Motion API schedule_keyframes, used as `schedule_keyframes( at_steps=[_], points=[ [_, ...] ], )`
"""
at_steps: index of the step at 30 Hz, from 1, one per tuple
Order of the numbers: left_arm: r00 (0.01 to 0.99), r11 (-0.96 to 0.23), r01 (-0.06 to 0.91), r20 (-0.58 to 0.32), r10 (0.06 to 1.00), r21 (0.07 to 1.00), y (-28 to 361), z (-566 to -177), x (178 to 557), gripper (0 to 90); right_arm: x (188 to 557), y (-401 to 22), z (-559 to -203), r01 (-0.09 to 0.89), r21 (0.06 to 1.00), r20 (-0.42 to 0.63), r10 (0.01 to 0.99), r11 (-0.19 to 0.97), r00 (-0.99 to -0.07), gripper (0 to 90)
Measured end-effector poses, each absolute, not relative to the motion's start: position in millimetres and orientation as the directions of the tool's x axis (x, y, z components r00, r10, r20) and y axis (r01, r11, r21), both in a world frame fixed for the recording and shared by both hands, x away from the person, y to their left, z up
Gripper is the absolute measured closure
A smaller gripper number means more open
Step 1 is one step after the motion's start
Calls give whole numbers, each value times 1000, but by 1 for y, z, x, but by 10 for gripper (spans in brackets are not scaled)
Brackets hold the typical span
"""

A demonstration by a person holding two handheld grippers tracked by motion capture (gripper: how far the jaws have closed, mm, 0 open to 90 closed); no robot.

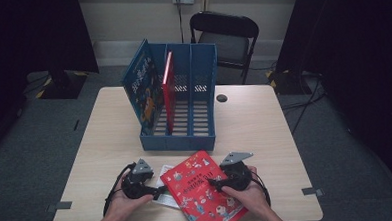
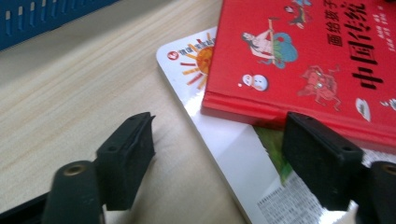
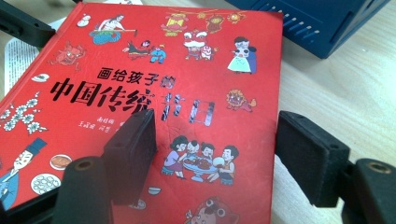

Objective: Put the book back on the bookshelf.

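On the wooden table (image 1: 264, 122), two open grippers, left (image 1: 160, 191) and right (image 1: 212, 182), holding nothing, flank two stacked books, red (image 1: 203, 190) on white (image 1: 166, 194); chair (image 1: 226, 36) at twelve o'clock.

I see a red picture book (image 1: 203, 190) lying flat and closed, cover up, at the table's near edge. It sits askew, overlapping a thin white booklet (image 1: 165, 188) beneath its left side.

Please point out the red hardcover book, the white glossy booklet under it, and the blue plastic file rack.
Red hardcover book (image 3: 187, 60), right gripper view, upper cover.
White glossy booklet (image 2: 224, 140), left gripper view, bare white cover.
Blue plastic file rack (image 1: 178, 142), high view, front wall.
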State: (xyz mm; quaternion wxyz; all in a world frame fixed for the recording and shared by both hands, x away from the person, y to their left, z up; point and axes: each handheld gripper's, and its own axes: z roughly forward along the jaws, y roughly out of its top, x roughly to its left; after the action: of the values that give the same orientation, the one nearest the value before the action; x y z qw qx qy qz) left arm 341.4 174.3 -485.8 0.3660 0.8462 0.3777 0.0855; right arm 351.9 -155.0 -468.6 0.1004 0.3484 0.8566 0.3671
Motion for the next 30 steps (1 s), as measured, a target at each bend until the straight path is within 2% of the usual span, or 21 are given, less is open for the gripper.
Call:
schedule_keyframes(
  at_steps=[4,6,9,14,19,23,30],
  points=[
    [689,-453,566,-94,718,689,169,-484,347,238,346,-160,-468,530,697,83,680,483,-729,295],
    [679,-453,572,-84,730,684,168,-484,349,209,341,-162,-468,534,696,85,683,481,-726,297],
    [684,-455,567,-85,725,686,169,-481,348,272,331,-162,-468,536,698,84,689,475,-720,294],
    [727,-414,540,-158,668,733,171,-468,337,304,327,-162,-468,533,701,86,685,474,-723,285],
    [730,-390,602,-284,621,696,164,-475,334,304,330,-161,-470,535,704,98,682,468,-725,248],
    [734,-391,607,-299,610,692,159,-476,335,303,331,-159,-471,535,706,99,683,464,-724,227],
    [746,-422,582,-250,617,695,146,-478,339,270,338,-163,-475,558,701,145,678,444,-721,181]
  ],
)
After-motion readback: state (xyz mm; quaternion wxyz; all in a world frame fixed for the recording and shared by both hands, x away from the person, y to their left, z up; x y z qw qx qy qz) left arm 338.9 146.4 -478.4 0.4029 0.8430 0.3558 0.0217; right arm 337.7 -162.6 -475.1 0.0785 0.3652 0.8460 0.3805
